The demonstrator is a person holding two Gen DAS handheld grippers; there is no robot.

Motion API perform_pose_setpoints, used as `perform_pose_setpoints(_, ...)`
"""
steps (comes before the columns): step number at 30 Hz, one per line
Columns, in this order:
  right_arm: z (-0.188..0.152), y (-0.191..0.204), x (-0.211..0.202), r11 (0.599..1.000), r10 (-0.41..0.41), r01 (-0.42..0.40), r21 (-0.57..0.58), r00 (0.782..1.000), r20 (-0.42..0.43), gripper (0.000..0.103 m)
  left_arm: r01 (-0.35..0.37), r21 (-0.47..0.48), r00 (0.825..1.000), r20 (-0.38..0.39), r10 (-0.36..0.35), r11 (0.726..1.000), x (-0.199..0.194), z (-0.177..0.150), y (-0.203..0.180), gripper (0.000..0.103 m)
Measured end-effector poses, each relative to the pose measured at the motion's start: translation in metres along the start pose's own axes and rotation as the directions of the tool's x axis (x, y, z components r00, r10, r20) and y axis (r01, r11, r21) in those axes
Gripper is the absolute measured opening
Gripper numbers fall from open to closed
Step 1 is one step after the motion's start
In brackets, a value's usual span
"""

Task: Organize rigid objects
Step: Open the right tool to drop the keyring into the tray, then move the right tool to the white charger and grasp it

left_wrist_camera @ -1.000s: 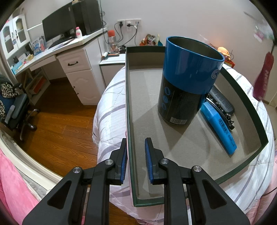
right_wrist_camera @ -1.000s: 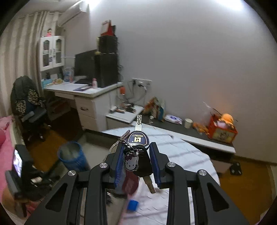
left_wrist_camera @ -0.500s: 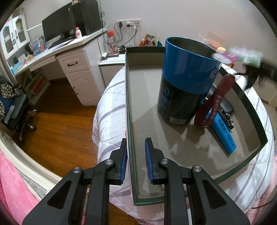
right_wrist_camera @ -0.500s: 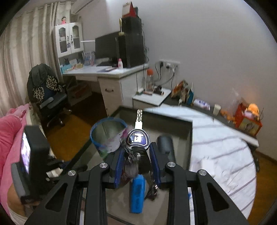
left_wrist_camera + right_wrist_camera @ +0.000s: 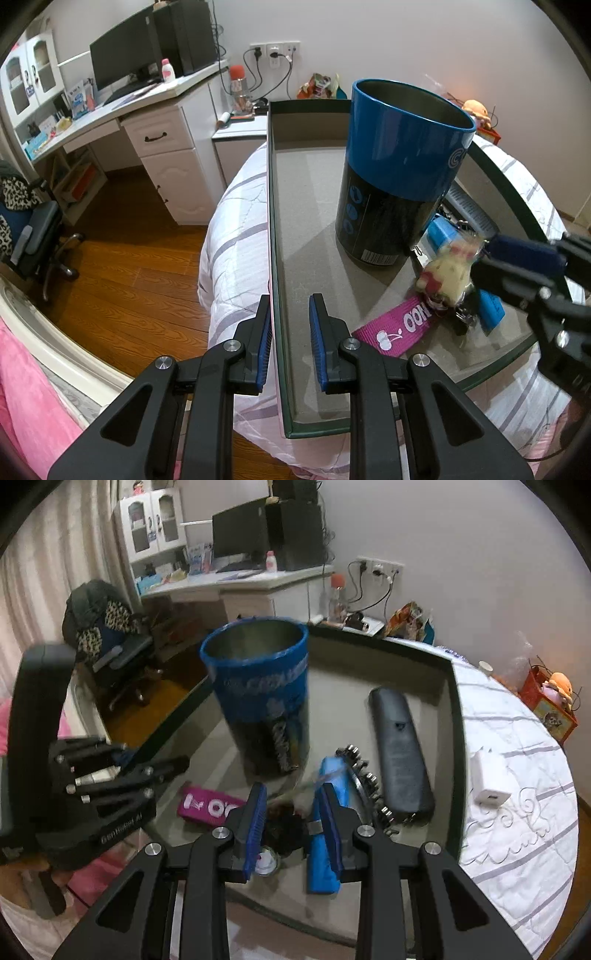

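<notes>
A shallow green-rimmed tray (image 5: 275, 236) lies on the bed. In it stand a tall blue can (image 5: 399, 173), also in the right wrist view (image 5: 260, 698), a blue flat case (image 5: 325, 849), a dark remote (image 5: 399, 749) and a toothed metal piece (image 5: 364, 771). My left gripper (image 5: 290, 332) is shut on the tray's left wall. My right gripper (image 5: 291, 808) has its jaws apart over the key bunch (image 5: 284, 830) with its pink strap (image 5: 207, 805), which lies on the tray floor beside the can; the bunch's plush charm (image 5: 447, 273) shows in the left wrist view.
A white charger (image 5: 487, 779) lies on the striped bedcover right of the tray. A white desk (image 5: 159, 122) with monitor, an office chair (image 5: 33, 229) and wooden floor are to the left. A bedside shelf with clutter is behind the tray.
My right gripper came down from high above into the tray with the key bunch, and its jaws have parted. The bunch now rests on the tray floor. The left gripper has not moved.
</notes>
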State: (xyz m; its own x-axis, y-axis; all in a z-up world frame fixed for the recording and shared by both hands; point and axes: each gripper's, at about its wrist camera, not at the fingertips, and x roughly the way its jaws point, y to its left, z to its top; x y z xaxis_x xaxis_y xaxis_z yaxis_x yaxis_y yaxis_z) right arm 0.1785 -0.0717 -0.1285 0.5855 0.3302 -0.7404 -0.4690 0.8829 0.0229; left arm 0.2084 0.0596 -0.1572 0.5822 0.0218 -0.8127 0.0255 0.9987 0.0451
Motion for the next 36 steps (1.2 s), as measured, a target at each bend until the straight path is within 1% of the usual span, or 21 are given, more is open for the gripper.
perform_pose_setpoints(2, -0.002, 0.002, 0.003, 1.000, 0.009, -0.009, -0.004, 1.000, -0.016, 0.031, 0.000, 0.000, 1.000, 0.001, 0.000, 1.000, 0.000, 0.000, 0.000, 0.018)
perform_pose_setpoints(5, -0.004, 0.002, 0.001, 1.000, 0.000, -0.001, -0.006, 1.000, -0.015, 0.031, 0.000, 0.000, 1.000, 0.000, 0.000, 1.000, 0.000, 0.000, 0.000, 0.018)
perform_pose_setpoints(10, -0.004, -0.005, -0.012, 1.000, -0.023, 0.022, 0.010, 1.000, 0.018, 0.032, 0.001, 0.000, 1.000, 0.000, -0.001, 1.000, 0.000, -0.001, 0.000, 0.018)
perform_pose_setpoints(11, -0.003, -0.008, -0.016, 0.999, -0.033, 0.032, 0.016, 0.999, 0.028, 0.036, 0.000, 0.000, 1.000, 0.001, 0.000, 1.000, 0.000, -0.001, 0.000, 0.018)
perform_pose_setpoints(12, -0.003, -0.012, -0.021, 0.999, -0.044, 0.043, 0.024, 0.998, 0.040, 0.046, 0.000, 0.001, 1.000, 0.001, 0.000, 1.000, 0.000, -0.001, 0.000, 0.018)
perform_pose_setpoints(14, -0.002, -0.020, -0.032, 0.997, -0.066, 0.063, 0.045, 0.995, 0.072, 0.053, 0.000, 0.000, 1.000, 0.001, 0.000, 1.000, -0.001, -0.001, 0.001, 0.018)
perform_pose_setpoints(17, -0.003, -0.039, -0.051, 0.993, -0.095, 0.085, 0.086, 0.989, 0.116, 0.053, 0.000, 0.001, 1.000, 0.002, 0.000, 1.000, -0.001, -0.001, 0.001, 0.018)
perform_pose_setpoints(18, -0.003, -0.048, -0.059, 0.989, -0.117, 0.103, 0.108, 0.984, 0.131, 0.054, 0.001, 0.001, 1.000, 0.002, -0.001, 1.000, -0.001, -0.001, 0.001, 0.018)
perform_pose_setpoints(22, -0.006, -0.085, -0.074, 0.969, -0.193, 0.165, 0.184, 0.970, 0.147, 0.056, -0.001, 0.001, 1.000, 0.004, 0.001, 1.000, -0.002, -0.001, 0.000, 0.018)
perform_pose_setpoints(25, -0.010, -0.113, -0.075, 0.950, -0.246, 0.216, 0.225, 0.963, 0.114, 0.056, -0.002, 0.001, 1.000, 0.005, 0.002, 1.000, -0.002, -0.002, -0.001, 0.018)
perform_pose_setpoints(27, -0.014, -0.126, -0.067, 0.944, -0.263, 0.241, 0.225, 0.962, 0.075, 0.056, -0.002, 0.001, 1.000, 0.005, 0.002, 1.000, -0.003, -0.002, -0.001, 0.018)
perform_pose_setpoints(32, -0.024, -0.149, -0.035, 0.941, -0.247, 0.242, 0.238, 0.969, -0.007, 0.056, -0.005, 0.004, 1.000, 0.007, 0.005, 1.000, -0.004, -0.002, 0.000, 0.017)
perform_pose_setpoints(36, -0.023, -0.154, -0.013, 0.946, -0.247, 0.249, 0.206, 0.968, -0.037, 0.056, -0.005, 0.006, 1.000, 0.007, 0.005, 1.000, -0.006, -0.002, -0.001, 0.018)
